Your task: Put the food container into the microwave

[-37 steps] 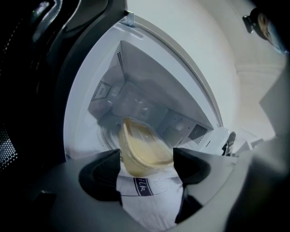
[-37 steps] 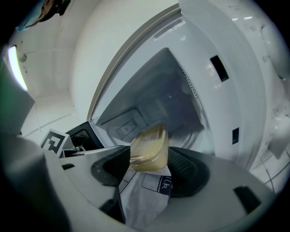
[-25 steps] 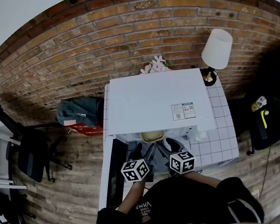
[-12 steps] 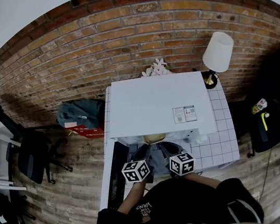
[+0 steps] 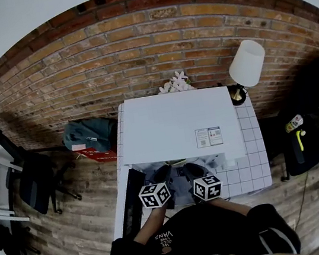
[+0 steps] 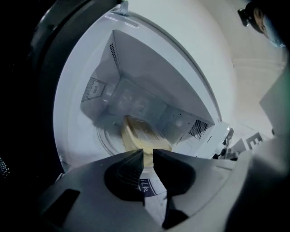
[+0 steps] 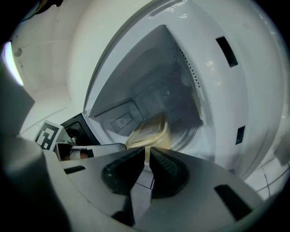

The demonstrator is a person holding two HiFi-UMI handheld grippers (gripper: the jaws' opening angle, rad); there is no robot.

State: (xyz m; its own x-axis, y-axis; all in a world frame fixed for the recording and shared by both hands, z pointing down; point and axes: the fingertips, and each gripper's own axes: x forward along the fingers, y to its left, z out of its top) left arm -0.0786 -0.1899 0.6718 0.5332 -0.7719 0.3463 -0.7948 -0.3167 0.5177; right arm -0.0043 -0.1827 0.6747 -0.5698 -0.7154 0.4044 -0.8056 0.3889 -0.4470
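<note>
Nearest the camera, the person's dark-sleeved arms reach forward over the near edge of the white tiled table (image 5: 257, 165), a gripper in each hand. The left gripper (image 5: 162, 171) and the right gripper (image 5: 190, 167) sit side by side, both pointing into the mouth of the microwave (image 5: 173, 118). In the left gripper view the jaws are drawn in to a narrow slit, and the near rim of the food container (image 6: 139, 134) runs into that slit at the tips. The right gripper view shows the same: its jaws are almost together, pinched on the container's rim from the other side. The container is a pale yellow tub under a clear lid. It sits inside the cavity over the glass turntable (image 6: 105, 137), tilted somewhat, and whether its base touches the glass cannot be told. The microwave door (image 5: 131, 205) hangs open along the table's left edge, its dark inner face up. The white oven takes up most of the table, from the left edge across to near the right one, with a small label (image 5: 209, 137) at the front right corner of its top. Past it, a spray of pale flowers (image 5: 175, 82) stands at the table's far edge, and a lamp (image 5: 247, 60) with a white shade stands at the far right corner. Behind everything runs a brick wall (image 5: 134, 44) — at its foot, left of the table, a grey-green bag (image 5: 91, 131) lies on the floor.
</note>
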